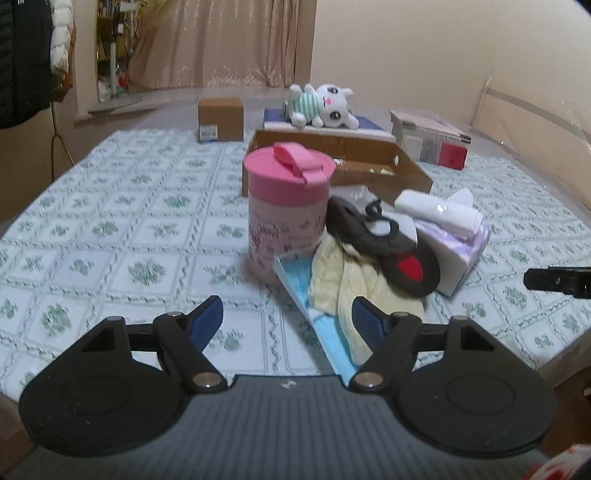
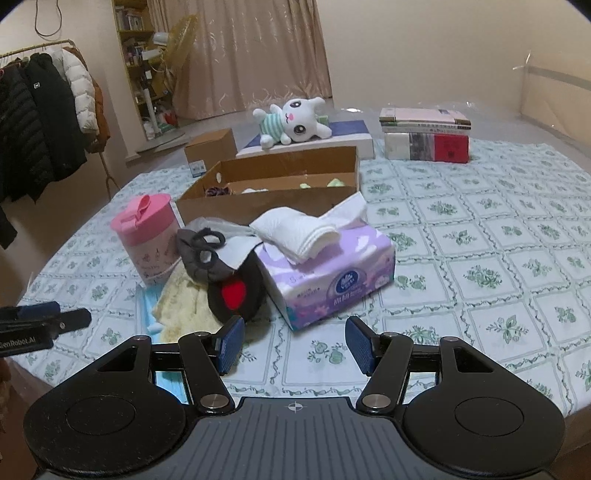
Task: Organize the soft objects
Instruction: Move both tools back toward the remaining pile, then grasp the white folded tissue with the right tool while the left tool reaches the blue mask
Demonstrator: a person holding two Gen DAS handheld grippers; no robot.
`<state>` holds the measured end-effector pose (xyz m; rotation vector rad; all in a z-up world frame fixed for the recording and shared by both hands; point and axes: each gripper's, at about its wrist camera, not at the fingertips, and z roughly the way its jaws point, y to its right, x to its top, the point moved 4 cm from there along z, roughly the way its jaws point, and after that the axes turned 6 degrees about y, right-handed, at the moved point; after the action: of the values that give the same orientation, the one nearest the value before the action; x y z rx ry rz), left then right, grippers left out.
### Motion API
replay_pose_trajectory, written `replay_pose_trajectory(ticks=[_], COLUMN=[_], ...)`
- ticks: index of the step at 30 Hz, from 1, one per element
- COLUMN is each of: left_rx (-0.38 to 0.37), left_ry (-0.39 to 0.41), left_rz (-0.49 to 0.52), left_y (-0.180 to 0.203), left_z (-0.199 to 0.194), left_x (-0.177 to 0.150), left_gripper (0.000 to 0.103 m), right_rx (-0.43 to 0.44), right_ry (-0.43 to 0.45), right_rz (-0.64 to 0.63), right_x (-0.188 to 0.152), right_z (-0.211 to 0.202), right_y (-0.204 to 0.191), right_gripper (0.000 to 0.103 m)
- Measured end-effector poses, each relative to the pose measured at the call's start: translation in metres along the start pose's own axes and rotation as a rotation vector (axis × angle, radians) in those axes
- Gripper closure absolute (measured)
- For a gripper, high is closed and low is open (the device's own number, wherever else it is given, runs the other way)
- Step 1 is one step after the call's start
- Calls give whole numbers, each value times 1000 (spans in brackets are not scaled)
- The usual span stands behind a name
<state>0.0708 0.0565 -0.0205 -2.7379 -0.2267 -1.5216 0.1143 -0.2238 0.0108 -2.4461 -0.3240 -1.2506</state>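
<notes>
Both grippers hung wide and empty. The yellow cloth (image 1: 343, 291) lay at one o'clock, just ahead of the left gripper (image 1: 287, 317), long axis running toward it; from the right gripper (image 2: 294, 345) it sat at ten o'clock, farther. Left looked nearer.

we see plain cream walls (image 2: 424, 44) and tan curtains (image 2: 255, 51) at the back. a bookshelf (image 2: 135, 33) stands left of the curtains, and coats (image 2: 44, 110) hang on a rack (image 2: 37, 50) at the left. the floor (image 1: 166, 98) is pale, the light dim and warm.
</notes>
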Motion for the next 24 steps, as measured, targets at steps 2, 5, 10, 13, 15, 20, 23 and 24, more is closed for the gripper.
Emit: replay_pose_trajectory(ticks=[2,5,10,13,15,20,23,24], left_rx=[1,-1,-8,-16,-18,-29,-38,-39], left_ry=[-10,-26,-46,-58,-66,-88,-97,-97], left_rz=[0,-2,-5,-13,-13,-14,-20,-20], left_y=[1,3,6,6,6,5,4,4], left_z=[4,9,19,25,29,44,54,56], left_x=[-2,-5,-7,-6,-5,1,7,9], left_gripper=[30,30,30,30,30,31,31,31], right_rx=[-1,0,10,16,20,42,62,76], right_ry=[-2,-5,-4,5,14,8,-15,-30], right_rz=[0,-9,-68,-104,-134,-220,-259,-273], right_x=[0,2,12,23,33,55,63,66], right_z=[2,6,20,31,40,70,89,98], right_y=[0,2,1,1,2,1,1,1], right_gripper=[42,42,42,42,42,42,42,42])
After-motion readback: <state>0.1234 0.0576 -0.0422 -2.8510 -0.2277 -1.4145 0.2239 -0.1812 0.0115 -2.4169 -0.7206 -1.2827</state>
